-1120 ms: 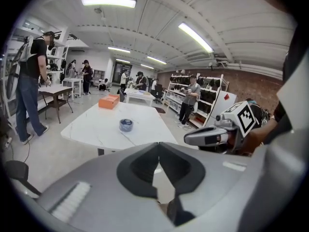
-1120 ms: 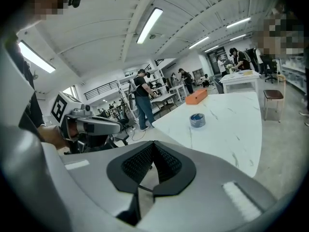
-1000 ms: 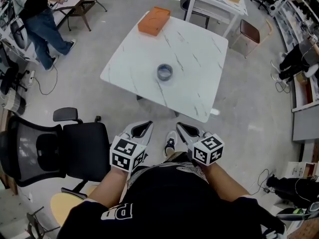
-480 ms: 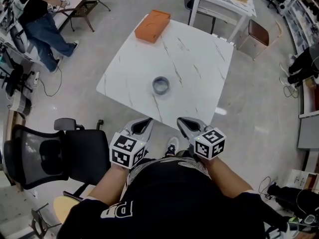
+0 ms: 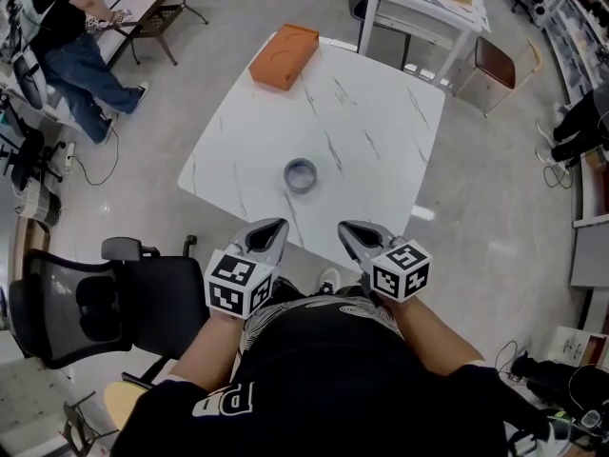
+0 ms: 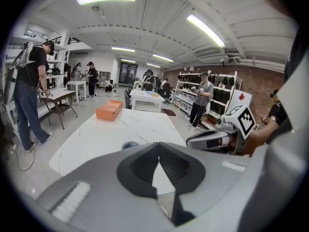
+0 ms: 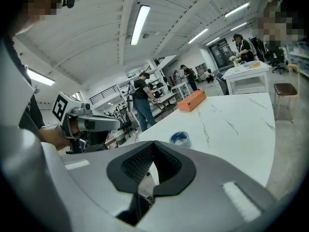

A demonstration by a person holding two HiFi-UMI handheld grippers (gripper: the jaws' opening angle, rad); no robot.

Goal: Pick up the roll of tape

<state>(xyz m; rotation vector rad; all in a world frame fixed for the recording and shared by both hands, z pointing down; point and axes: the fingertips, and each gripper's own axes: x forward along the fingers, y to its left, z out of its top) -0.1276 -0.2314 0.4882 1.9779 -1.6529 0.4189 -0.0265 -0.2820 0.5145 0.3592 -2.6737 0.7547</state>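
- Head view first: roll of tape (image 5: 300, 174) lying flat, hole upward, near the middle of the white marbled tabletop (image 5: 366, 127), nothing touching it.
- Farther off on the same tabletop, at the far corner: orange box (image 5: 284, 44), well apart from the roll.
- Nearer the body, at about the tabletop's near edge: left tool (image 5: 270, 229) and right tool (image 5: 351, 228), side by side, both pointed toward the roll, neither over it.
- Left gripper view: jaws pressed together at the tips, nothing between them; roll just visible above them, well ahead.
- Right gripper view: much the same, jaws closed tip to tip and empty; roll ahead on the tabletop, slightly to the right.
- Step in hand, by judgement: approach only, pick-up not yet started.
- Next move, probably: moving in closer, spreading one tool's jaws, lowering them astride the roll's wall, one jaw in the hole and one outside, then closing and lifting.
- Off to the left on the floor: black office chair (image 5: 114, 298), away from the line to the roll.
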